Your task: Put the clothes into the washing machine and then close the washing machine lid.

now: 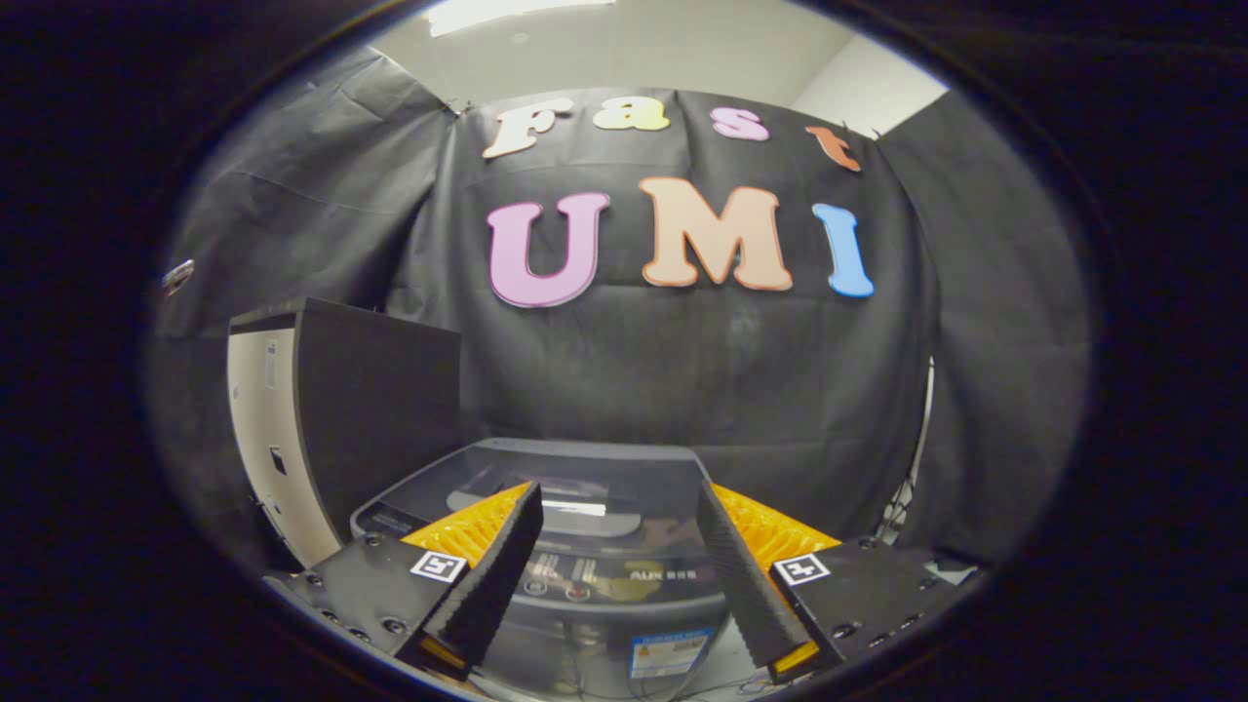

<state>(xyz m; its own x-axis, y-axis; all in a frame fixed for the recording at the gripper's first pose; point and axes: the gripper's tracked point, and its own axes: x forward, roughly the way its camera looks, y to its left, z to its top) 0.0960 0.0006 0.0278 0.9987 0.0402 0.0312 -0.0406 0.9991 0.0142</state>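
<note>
A grey top-loading washing machine [585,468] stands just ahead of and below my gripper [616,497]. Its dark glass lid lies flat and shut over the tub. The control panel with round buttons [585,583] faces me between the fingers. My two fingers [497,565] are spread wide apart above the lid with nothing between them. No clothes are in sight.
A tall dark cabinet with a pale side panel [331,419] stands left of the washer. Black cloth walls close the booth behind and on both sides. Cables hang at the right of the machine [902,507].
</note>
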